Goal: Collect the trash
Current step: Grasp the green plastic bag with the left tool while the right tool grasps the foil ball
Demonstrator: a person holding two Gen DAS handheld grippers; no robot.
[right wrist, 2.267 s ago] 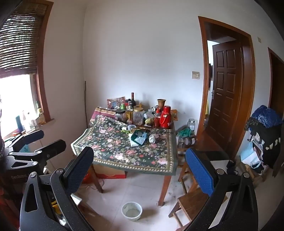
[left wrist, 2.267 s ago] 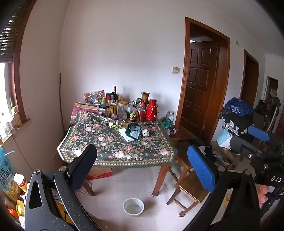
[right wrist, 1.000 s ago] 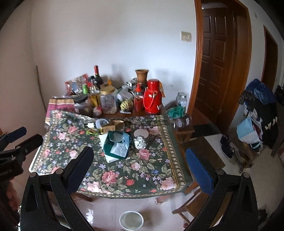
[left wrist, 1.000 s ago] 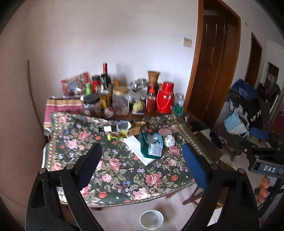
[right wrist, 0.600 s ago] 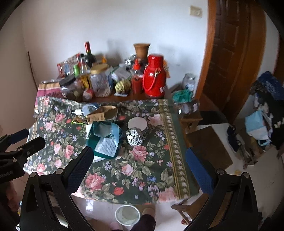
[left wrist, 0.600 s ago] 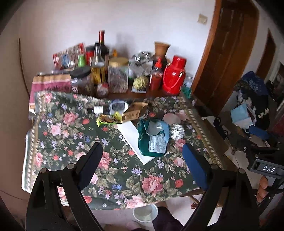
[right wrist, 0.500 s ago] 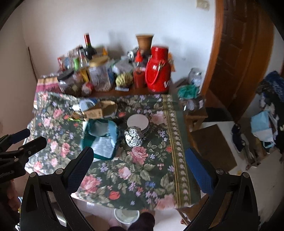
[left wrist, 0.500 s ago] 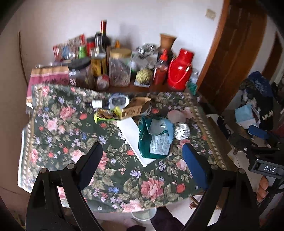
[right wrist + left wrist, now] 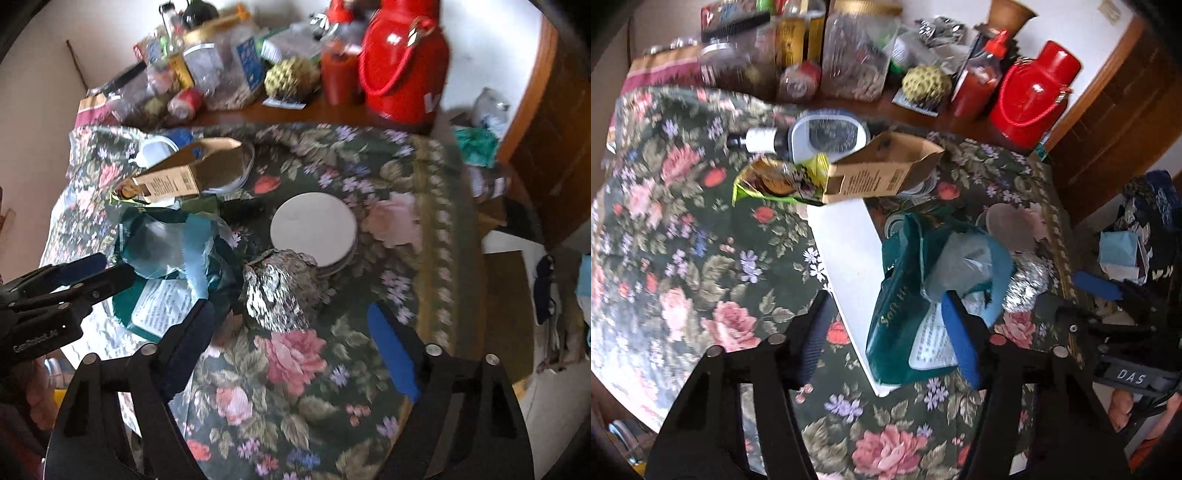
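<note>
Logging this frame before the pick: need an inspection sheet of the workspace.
Surface: floral cloth covers the table.
Job's things: green bag on a white sheet; foil ball beside a white disc; carton; wrapper.
Clutter: red flask, sauce bottle, jars along the back.
Grippers: left gripper closing over the bag's edge, no grip; right gripper closing by the ball, no grip.
Cables: nothing seen.
Surroundings: door, white wall.

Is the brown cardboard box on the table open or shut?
Open: the brown cardboard box lies on its side, end flap lifted, hollow inside showing.
</note>
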